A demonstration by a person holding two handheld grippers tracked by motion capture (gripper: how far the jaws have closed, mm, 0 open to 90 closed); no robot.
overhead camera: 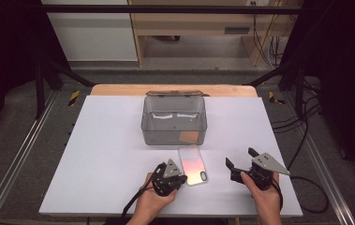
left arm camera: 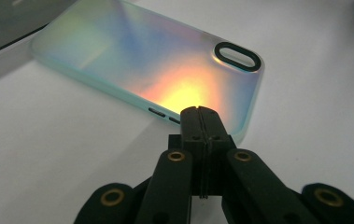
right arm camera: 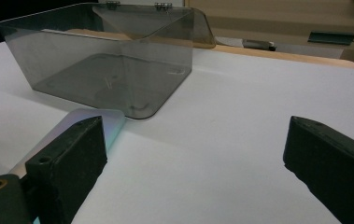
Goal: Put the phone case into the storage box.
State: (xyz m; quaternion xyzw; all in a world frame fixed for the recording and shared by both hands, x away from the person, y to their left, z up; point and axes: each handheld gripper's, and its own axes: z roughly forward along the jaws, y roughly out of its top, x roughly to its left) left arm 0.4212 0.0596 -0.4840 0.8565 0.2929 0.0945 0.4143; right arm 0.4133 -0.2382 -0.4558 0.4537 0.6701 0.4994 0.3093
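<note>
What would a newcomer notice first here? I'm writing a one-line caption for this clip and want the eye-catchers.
First the iridescent phone case, lying flat on the white table just in front of the smoky clear box with its lid open. The left gripper, jaws shut, has its tip at the case's long edge near the camera cutout. The right gripper is beside the case, jaws wide open and holding nothing.

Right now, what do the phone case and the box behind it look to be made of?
Phone case: seemingly thin plastic with a glossy iridescent finish; rainbow sheen, translucent pale-green edge, black-ringed camera cutout. Box: looks like smoke-tinted clear rigid plastic; its floor and the table show through its walls, which have rounded, moulded-looking corners. Glass seems unlikely, though I can't exclude it.
</note>
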